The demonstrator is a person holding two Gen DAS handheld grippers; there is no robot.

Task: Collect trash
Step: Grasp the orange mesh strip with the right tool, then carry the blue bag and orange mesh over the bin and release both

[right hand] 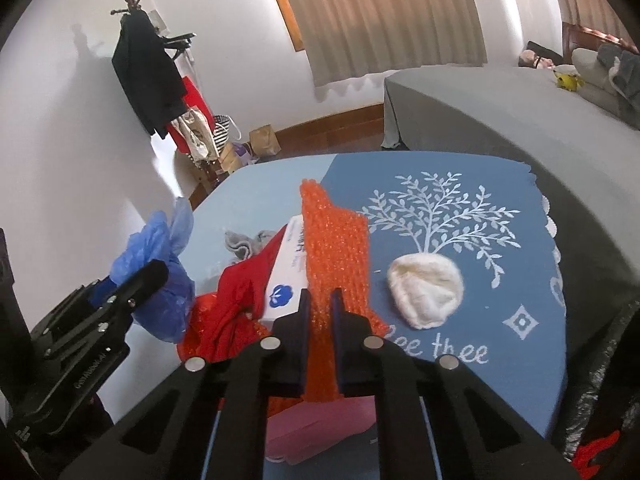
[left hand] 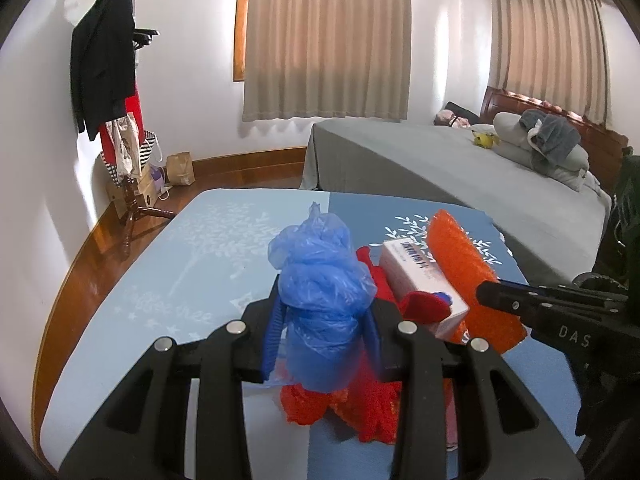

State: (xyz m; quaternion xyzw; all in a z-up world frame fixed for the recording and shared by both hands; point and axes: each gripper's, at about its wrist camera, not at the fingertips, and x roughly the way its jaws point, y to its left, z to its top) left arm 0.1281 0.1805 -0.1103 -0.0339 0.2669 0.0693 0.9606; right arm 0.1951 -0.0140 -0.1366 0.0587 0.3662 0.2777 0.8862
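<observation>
Left gripper: pinches a crumpled blue bag between its blue pads, holding it upright above the pile.
Right gripper: jaws nearly together, clamped on the near end of an orange sheet (bubble-wrap texture); the sheet runs up between the pads and away from the camera.
Pile: under and between the two grippers lie red cloth, a white box with a blue mark on its end, and something pink at the near edge. The orange sheet lies just beside the box, touching it.
Grey scrap: just behind the red cloth, small and hard to make out.
White wad: alone on the dark-blue half of the table, right of the orange sheet, apart from the pile.
Table: covered in a two-tone blue cloth printed with a white tree.
Beyond: a bed with a grey cover to the right; a coat rack hung with dark and red clothes in the left corner (bags at its foot); curtains closed over the window.
</observation>
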